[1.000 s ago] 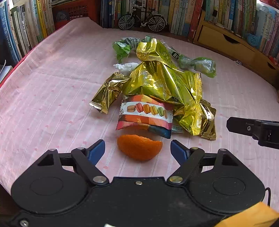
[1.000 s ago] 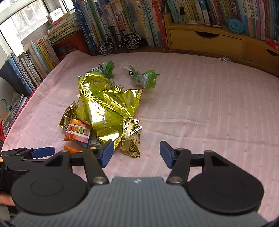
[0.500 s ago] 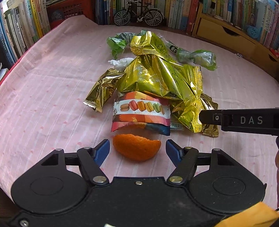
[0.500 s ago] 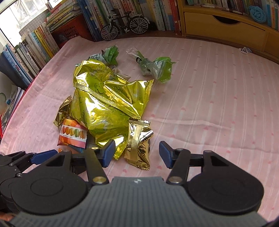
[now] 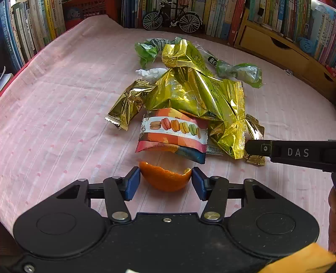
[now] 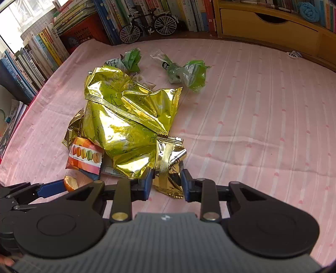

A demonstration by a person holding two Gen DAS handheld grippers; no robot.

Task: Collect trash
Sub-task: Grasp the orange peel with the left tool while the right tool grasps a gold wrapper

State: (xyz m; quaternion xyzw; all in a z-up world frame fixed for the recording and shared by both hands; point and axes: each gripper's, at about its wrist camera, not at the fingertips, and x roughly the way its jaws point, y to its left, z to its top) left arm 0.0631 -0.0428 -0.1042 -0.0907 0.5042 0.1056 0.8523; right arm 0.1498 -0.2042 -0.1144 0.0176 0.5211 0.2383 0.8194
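Left gripper pointed steeply down at the pink striped cloth-covered surface, jaws closing, blue pads either side of the curved orange peel piece; pads looked to be touching its two ends, peel resting on the cloth near the surface's near edge. Right gripper was closing too, blue pads pressed against the sides of the small crinkled gold foil wrapper, which lay on the cloth at the near-right end of the trash pile. Pile sat mid-surface: big crumpled yellow-gold foil snack bag in the centre, macaron-print orange wrapper tucked under its near edge just beyond the peel, second small gold foil wrapper on its left, white crumpled paper scrap behind that. Two green-and-clear plastic wrappers lay toward the far edge. Model bicycle and book rows stood past the far edge, wooden drawer unit past the far-right corner.
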